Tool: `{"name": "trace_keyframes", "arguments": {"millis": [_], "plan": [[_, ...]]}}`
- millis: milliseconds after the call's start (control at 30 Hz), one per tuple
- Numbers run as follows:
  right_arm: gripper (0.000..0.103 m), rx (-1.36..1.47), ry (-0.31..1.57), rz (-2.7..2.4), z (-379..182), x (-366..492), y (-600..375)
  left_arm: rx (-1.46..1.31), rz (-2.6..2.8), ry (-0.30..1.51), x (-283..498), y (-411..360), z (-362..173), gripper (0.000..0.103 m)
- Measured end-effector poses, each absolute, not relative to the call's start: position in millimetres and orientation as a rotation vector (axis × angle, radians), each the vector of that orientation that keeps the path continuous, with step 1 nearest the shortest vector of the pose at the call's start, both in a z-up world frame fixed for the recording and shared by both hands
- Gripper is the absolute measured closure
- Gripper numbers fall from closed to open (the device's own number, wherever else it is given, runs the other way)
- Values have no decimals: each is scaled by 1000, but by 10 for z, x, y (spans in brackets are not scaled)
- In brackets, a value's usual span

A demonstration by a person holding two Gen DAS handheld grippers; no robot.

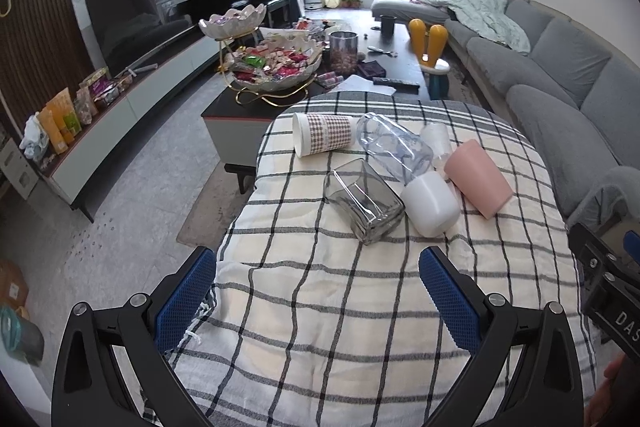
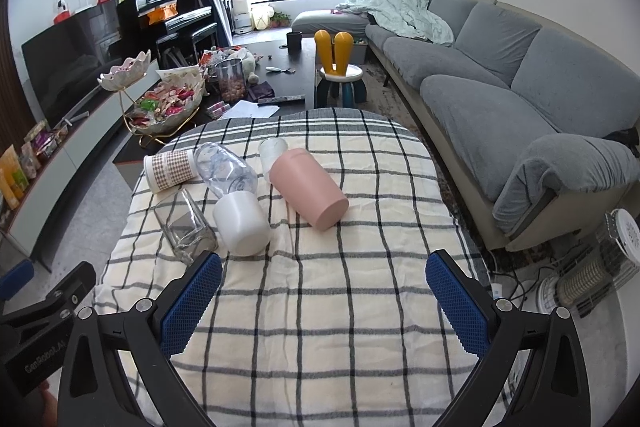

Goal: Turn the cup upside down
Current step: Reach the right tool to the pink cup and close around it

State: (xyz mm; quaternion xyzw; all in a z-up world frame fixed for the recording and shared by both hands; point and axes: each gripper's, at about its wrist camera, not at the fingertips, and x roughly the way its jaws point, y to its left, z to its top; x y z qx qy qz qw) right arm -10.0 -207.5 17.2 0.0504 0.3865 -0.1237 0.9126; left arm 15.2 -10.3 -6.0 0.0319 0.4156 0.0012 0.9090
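Several cups lie on their sides on a checked cloth [image 1: 320,307] [image 2: 320,307]. A pink cup [image 1: 478,179] [image 2: 308,189], a white cup [image 1: 430,205] [image 2: 242,223], a square clear glass [image 1: 364,205] [image 2: 186,227], a clear round glass [image 1: 394,147] [image 2: 226,169] and a houndstooth-patterned cup [image 1: 324,139] [image 2: 170,171] lie together. A small frosted cup [image 1: 438,141] [image 2: 272,151] stands behind them. My left gripper [image 1: 318,291] is open and empty, short of the cups. My right gripper [image 2: 324,295] is open and empty, also short of them.
A dark coffee table [image 1: 404,61] [image 2: 296,67] with snack bowls [image 1: 276,67] [image 2: 168,107] stands beyond the cloth. A grey sofa [image 1: 560,75] [image 2: 500,75] runs along the right. A yellow-eared stool [image 1: 434,65] [image 2: 340,77] and a heater [image 2: 592,267] stand nearby.
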Motion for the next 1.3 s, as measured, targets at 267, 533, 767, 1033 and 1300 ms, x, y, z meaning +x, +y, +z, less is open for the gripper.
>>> {"name": "trace_keyframes", "arguments": {"millis": [267,533,767,1033,1300], "plan": [[1,60,817,-223,18,323,-2181,1,66,900,468,-193,-190,0],[2,-20,890,-142,-170,928,-2292,-51,179,929,829,-325,-332,0],[6,-90,1006,-48,-480,1476,-2314,-87,258,916,1037,-458,-440,0],[15,-99,1148,21,-991,1948,-2387,-86,299,933,1268,-600,-616,0],[17,-121,1209,49,-1284,2152,-2376,-75,296,972,1416,-668,-794,0]]}}
